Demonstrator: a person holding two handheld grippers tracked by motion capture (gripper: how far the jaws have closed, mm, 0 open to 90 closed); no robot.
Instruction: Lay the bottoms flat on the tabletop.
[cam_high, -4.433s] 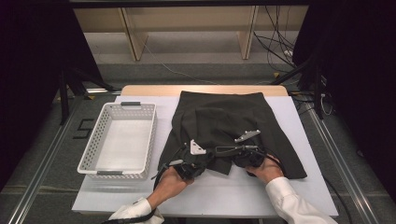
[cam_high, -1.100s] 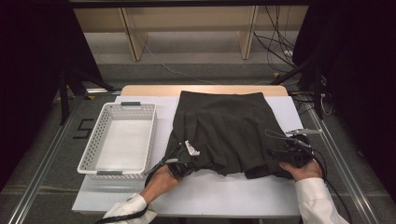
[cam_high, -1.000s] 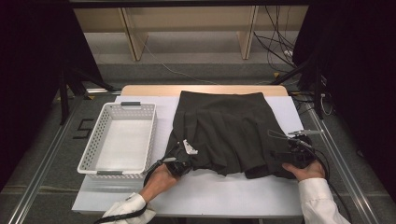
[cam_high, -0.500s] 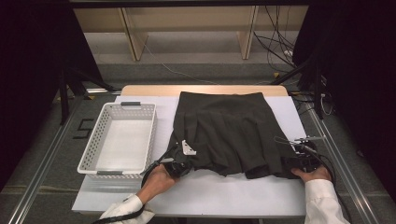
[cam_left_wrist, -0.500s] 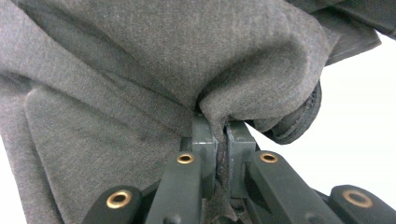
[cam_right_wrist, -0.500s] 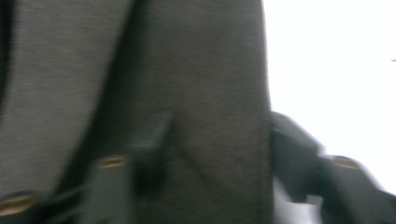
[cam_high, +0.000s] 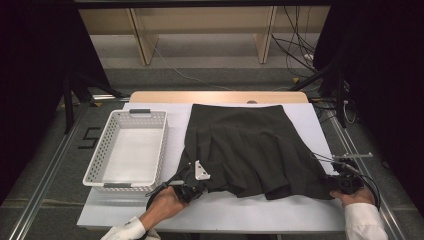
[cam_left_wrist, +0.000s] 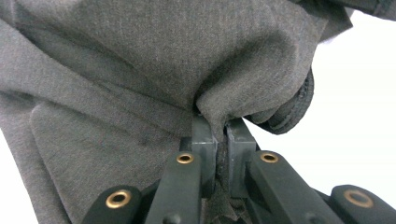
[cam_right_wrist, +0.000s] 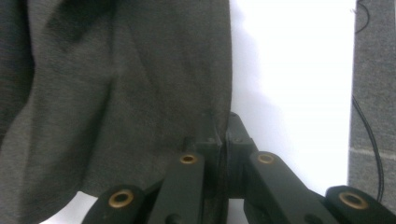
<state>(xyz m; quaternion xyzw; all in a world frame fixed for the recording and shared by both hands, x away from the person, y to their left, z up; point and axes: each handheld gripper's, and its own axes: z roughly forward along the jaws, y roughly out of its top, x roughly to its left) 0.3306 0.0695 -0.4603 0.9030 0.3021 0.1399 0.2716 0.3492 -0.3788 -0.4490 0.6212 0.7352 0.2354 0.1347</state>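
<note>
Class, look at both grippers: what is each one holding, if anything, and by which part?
Both hold the dark skirt. The left gripper pinches its near left hem corner; the right gripper, whose jaws have just closed, pinches its near right hem corner.

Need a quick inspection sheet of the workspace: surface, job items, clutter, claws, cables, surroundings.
Surface: white table, wooden strip at its far edge.
Job's things: dark grey skirt spread flat, near hem bunched.
Clutter: empty white basket left of the skirt, apart from it.
Claws: left claw shut on the near-left hem; right claw has just closed on the near-right edge, fabric between the jaws.
Cables: one trails from each claw; loose black leads on the floor behind.
Surroundings: wooden shelf legs, black curtains either side.
</note>
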